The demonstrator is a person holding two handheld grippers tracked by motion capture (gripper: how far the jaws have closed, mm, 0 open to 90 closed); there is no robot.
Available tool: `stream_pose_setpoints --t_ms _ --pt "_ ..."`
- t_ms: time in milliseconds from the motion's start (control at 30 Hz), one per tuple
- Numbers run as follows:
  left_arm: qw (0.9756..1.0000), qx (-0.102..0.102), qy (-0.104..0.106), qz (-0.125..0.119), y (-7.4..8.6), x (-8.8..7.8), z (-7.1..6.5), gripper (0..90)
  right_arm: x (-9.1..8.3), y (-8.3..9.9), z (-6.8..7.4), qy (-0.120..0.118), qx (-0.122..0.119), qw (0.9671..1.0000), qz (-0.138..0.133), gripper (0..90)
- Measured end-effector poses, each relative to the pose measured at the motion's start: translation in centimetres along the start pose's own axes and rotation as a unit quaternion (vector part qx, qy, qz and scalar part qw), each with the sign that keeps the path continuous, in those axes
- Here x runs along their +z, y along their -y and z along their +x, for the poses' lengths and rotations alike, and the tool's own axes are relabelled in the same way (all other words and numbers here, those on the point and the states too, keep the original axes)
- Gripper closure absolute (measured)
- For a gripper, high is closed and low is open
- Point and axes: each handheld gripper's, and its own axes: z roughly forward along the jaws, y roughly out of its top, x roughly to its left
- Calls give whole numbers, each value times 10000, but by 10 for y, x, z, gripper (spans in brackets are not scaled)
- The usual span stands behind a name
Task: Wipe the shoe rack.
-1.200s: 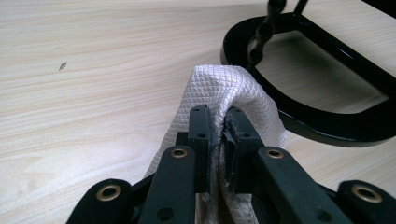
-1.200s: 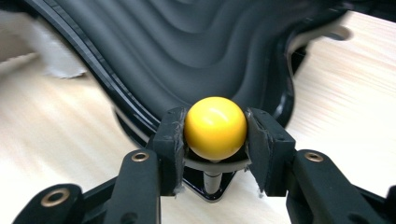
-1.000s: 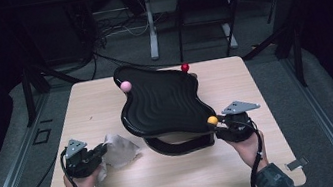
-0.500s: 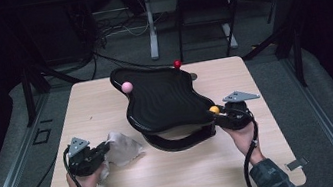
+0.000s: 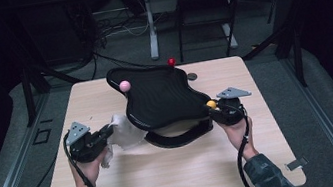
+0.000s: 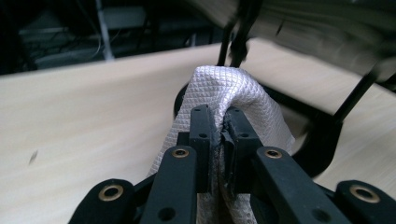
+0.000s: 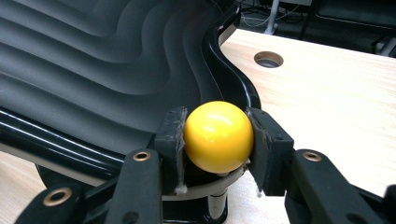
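Observation:
A black wavy tray (image 5: pixel 160 99) sits tilted on a black ring stand (image 5: pixel 181 135) on the wooden table (image 5: pixel 168 179). Three knobs stand at its rim: a pink ball (image 5: pixel 125 85), a red ball (image 5: pixel 171 62) and a yellow ball (image 5: pixel 211 104). My right gripper (image 5: pixel 213 109) is shut on the yellow ball (image 7: pixel 218 136) at the tray's right corner, with one pad pressed on each side. My left gripper (image 5: pixel 109 131) is shut on a crumpled white cloth (image 5: pixel 122 133), which it holds against the tray's left edge. In the left gripper view, the quilted cloth (image 6: pixel 224 86) bulges out above the closed jaws.
A round cable hole (image 5: pixel 192 75) lies in the table behind the tray and shows again as a hole (image 7: pixel 268 59) in the right gripper view. Bare tabletop stretches in front of the stand. Beyond the table are dark floor, cables and desk legs.
The tray has swung, with its right corner and yellow ball moving away from the person and the red ball shifting left. The left gripper rose with the cloth and moved closer to the tray.

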Motion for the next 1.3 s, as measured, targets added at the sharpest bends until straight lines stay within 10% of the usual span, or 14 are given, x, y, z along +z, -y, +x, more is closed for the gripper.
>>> stream_pose_setpoints --t_ms 467,1300 --pt "9980 516 372 -21 -71 14 -18 833 1 0 1 62 6 10000 -32 598" --pt "9907 920 1001 -38 -54 -24 -68 837 1 0 1 74 -12 10000 6 598"
